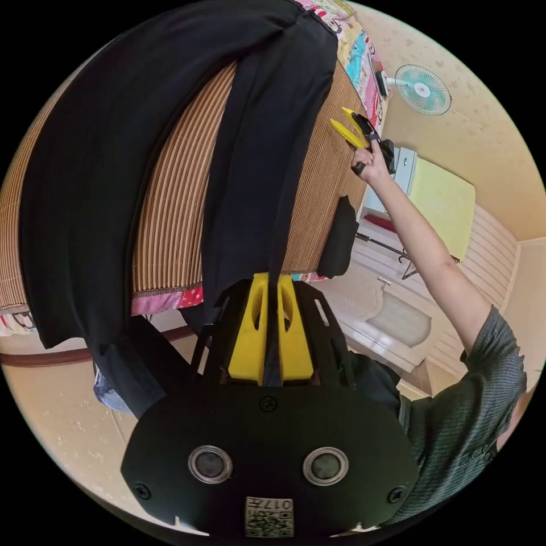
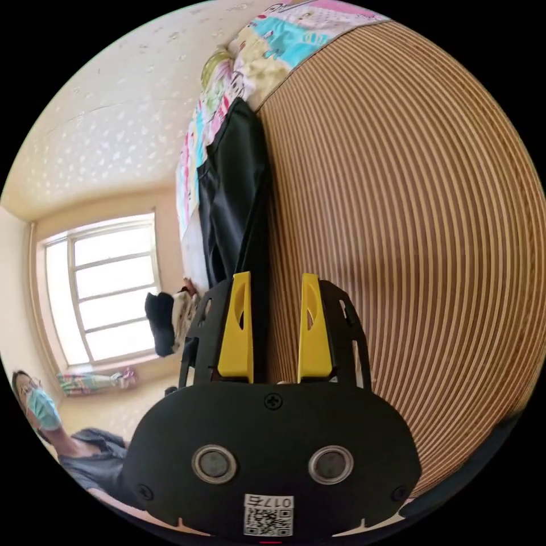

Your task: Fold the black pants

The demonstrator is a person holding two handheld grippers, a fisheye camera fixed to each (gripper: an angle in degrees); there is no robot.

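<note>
Two yellow-jawed grippers are in use, and their states differ. The left gripper, in the left gripper view, has its jaws drawn together on a narrow fold of the black fabric pants; cloth runs between the jaws and both press on it. The right gripper, in the right gripper view, has its jaws apart with nothing between them. It is seen in the left gripper view as well, held up in a hand at the far side of the bed, jaws spread.

The pants lie draped over a brown ribbed woven mat that covers the bed, with a patterned multicoloured sheet beneath it. One broad part of the garment hangs over the mat's near edge towards the floor. In the right gripper view a dark edge of the garment lies just beside the open jaws, along the border of the mat.

Judgement: the step in hand appears to be taking hold and laying out, not yet folding. One end is secured; the other is not. The next move calls for the right gripper to close on that nearby edge, so that both can draw the cloth taut and flat.
</note>
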